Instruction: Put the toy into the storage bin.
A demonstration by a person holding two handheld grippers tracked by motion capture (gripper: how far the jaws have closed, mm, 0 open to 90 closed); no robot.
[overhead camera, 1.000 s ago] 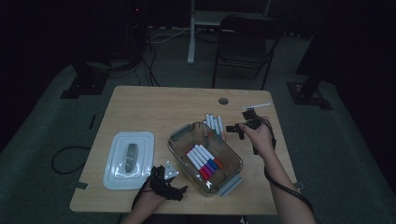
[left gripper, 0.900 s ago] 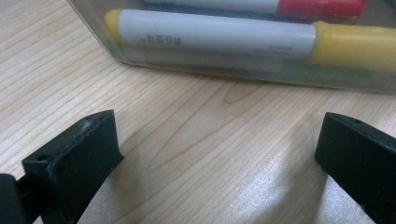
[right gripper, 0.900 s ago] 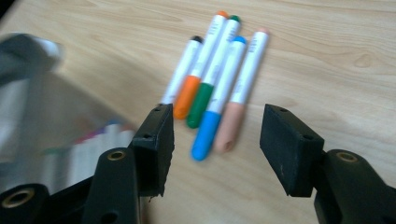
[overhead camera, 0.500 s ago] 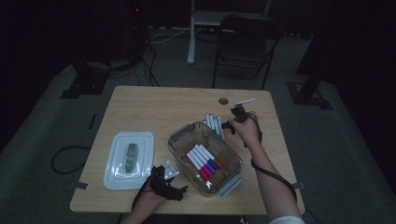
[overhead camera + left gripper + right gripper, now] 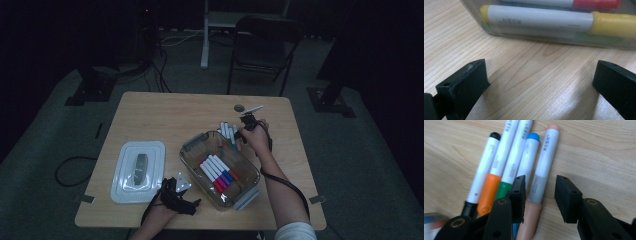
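Observation:
Several loose markers [image 5: 226, 131] lie on the wooden table [image 5: 160, 115] just behind a clear container [image 5: 192, 141] that holds more markers. My right gripper [image 5: 240, 134] is down over the loose ones. In the right gripper view its jaws have just been closing and straddle a peach-capped marker [image 5: 544, 162], with a small gap left on each side of it. Beside it lie a blue-tipped marker [image 5: 530, 155], a green-capped one [image 5: 512, 157] and an orange-capped one [image 5: 486, 175]. My left gripper [image 5: 180, 199] rests open on the table at the container's near corner, facing a yellow marker [image 5: 544, 18] behind the clear wall.
The container's white lid [image 5: 137, 170] lies flat at the left front of the table. A small round brown spot [image 5: 240, 107] marks the tabletop near the far edge. A folding chair [image 5: 262, 45] and stand legs are on the floor beyond the table.
My right hand has come leftward and down from the table's right side onto the loose markers. The left hand and its gripper have stayed put.

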